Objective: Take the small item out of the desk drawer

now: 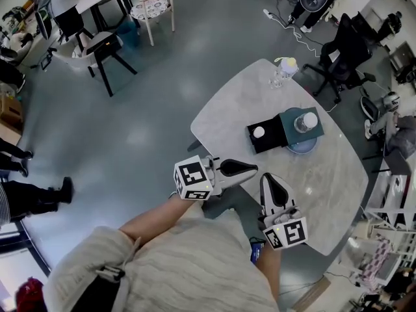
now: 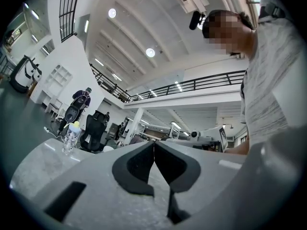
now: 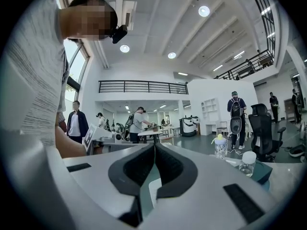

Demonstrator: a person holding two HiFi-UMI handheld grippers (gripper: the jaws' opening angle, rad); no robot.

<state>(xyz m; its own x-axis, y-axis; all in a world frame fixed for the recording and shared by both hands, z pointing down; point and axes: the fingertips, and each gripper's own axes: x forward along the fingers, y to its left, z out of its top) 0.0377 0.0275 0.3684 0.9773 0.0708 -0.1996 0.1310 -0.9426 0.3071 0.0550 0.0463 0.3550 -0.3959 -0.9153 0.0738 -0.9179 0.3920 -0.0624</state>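
Observation:
A black drawer point(image 1: 268, 137) lies pulled out on the marble table point(image 1: 227, 112), with a small white item point(image 1: 259, 132) in it. Behind it is a teal round-topped unit point(image 1: 294, 135) carrying a white-capped jar point(image 1: 306, 121), which the right gripper view also shows as the jar point(image 3: 247, 163). My left gripper point(image 1: 253, 168) hovers near the table's front edge, short of the drawer, its jaws shut and empty point(image 2: 154, 143). My right gripper point(image 1: 268, 177) is beside it, pointing toward the drawer, also shut on nothing point(image 3: 154, 145).
A baby bottle point(image 1: 284, 71) stands at the table's far end, seen too in the left gripper view point(image 2: 71, 136) and the right gripper view point(image 3: 220, 147). Office chairs point(image 1: 348, 47) stand beyond the table; a stool point(image 1: 154, 10) and desks lie at the far left. People stand in the background.

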